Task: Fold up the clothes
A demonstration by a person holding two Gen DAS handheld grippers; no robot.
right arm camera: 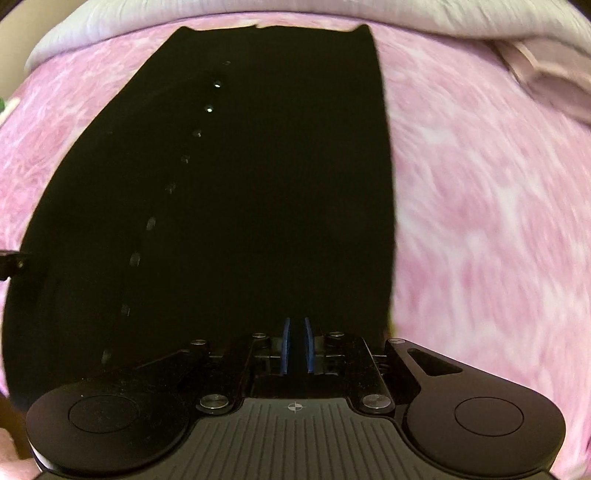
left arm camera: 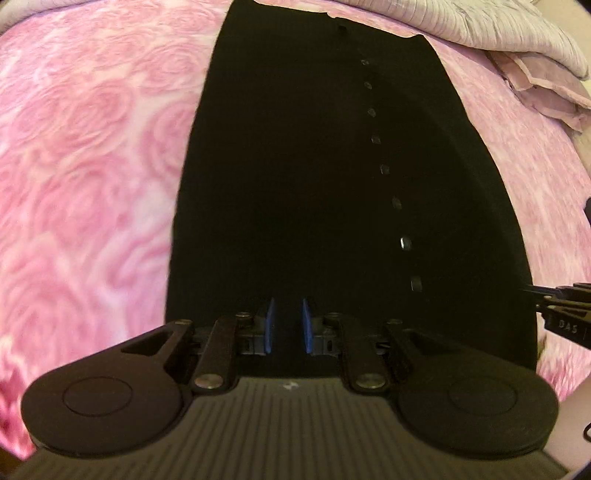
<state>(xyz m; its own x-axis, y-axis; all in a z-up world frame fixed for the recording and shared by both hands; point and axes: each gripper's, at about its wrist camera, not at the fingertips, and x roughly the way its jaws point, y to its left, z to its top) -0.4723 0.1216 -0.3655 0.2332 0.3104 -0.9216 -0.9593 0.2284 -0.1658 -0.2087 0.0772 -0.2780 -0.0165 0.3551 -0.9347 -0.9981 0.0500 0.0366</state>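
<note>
Left wrist view: black buttoned garment [left arm camera: 314,177] flat on pink rose blanket [left arm camera: 92,166]; left gripper [left arm camera: 288,325] over near hem, pads parted, nothing held.

Right wrist view: right gripper [right arm camera: 296,345] likewise, narrow gap, empty. Advised: pinch both hem corners evenly, lift together.

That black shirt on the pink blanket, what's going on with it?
A person is folding clothes with a handheld claw in each hand. The black shirt, with a row of buttons, lies flat on the pink blanket. The left claw and the right claw sit at its near edge, pads slightly apart. A pale sheet lies bunched beyond.
</note>
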